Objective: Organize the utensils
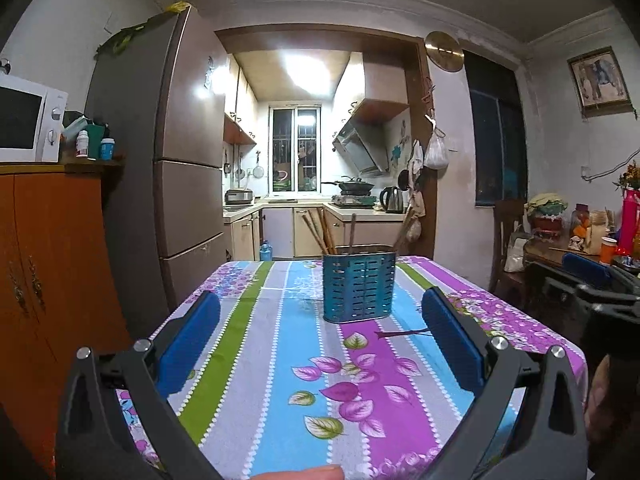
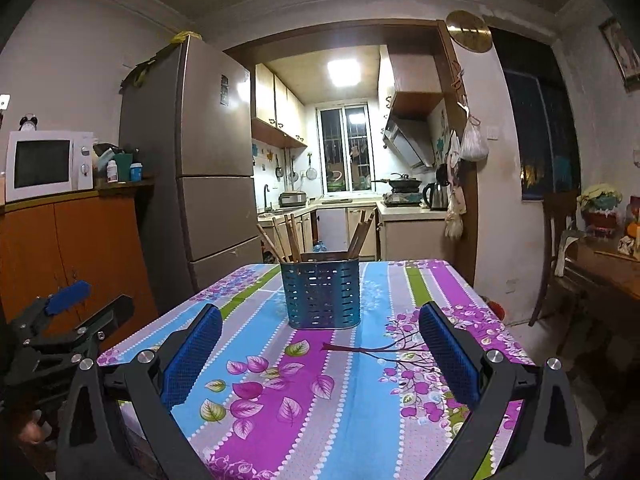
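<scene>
My left gripper is spread wide and holds nothing; its two blue pads stand far apart above the near part of the bench, which is covered with a striped cloth with purple leaves and flowers. My right gripper is also spread wide and empty, at about the same height over the cloth.

The blue perforated metal utensil holder stands upright on the bench, far from both grippers, toward the far edge. In the left wrist view it is a little right of the middle between my pads; in the right wrist view it is almost in the middle. Neither gripper touches it.

Inside the holder are several brown wooden chopsticks. They stand on end and lean outward: one bunch leans to the left side, and others lean to the right. I cannot count them exactly, and I cannot tell which compartment each one is in.

On the right edge of the left wrist view I see my right gripper beside the bench. At the bottom of that view a fingertip of my hand shows.
</scene>
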Demonstrator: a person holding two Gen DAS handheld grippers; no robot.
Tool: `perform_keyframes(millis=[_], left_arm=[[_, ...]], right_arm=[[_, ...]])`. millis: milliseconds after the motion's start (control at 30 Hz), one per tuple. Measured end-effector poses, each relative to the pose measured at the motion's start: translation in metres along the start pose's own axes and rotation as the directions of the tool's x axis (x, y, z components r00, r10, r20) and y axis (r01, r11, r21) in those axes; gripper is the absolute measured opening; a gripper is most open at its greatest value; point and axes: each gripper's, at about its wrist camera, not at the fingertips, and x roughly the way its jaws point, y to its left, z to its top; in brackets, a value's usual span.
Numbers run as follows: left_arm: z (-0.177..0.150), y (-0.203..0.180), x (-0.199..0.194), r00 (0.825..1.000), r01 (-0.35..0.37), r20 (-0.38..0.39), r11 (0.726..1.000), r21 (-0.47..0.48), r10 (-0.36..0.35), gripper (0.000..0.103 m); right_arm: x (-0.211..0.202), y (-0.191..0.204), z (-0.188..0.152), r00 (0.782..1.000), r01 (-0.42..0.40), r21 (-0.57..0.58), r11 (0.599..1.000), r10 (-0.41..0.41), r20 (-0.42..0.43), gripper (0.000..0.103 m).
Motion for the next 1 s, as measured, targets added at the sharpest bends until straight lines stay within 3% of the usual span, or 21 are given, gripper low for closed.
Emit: perform_keyframes(millis=[300,500,1000], left_arm=[[-0.012,-0.015,-0.023,0.998,0.009,0.059,1.0,0.015,-0.01,0.098],[-0.028,-0.016,-0.037,0.995,0.006,0.102,1.0,0.016,-0.007,0.098],[-0.064,-0.027,-0.042,0.994,-0.028,0.105,0.998,0.057,0.022,0.098]], right_arm=[[-0.035,0.003,-0.024,0.993,0.042,-0.024,0.999,-0.039,0.11,0.098],[-0.05,-0.001,-0.045,0.993,0.068,-0.024,0.997,-0.065,0.101,0.098],[-0.068,0.002,-0.076,0.989,0.08,-0.064,0.995,-0.071,0.131,0.098]])
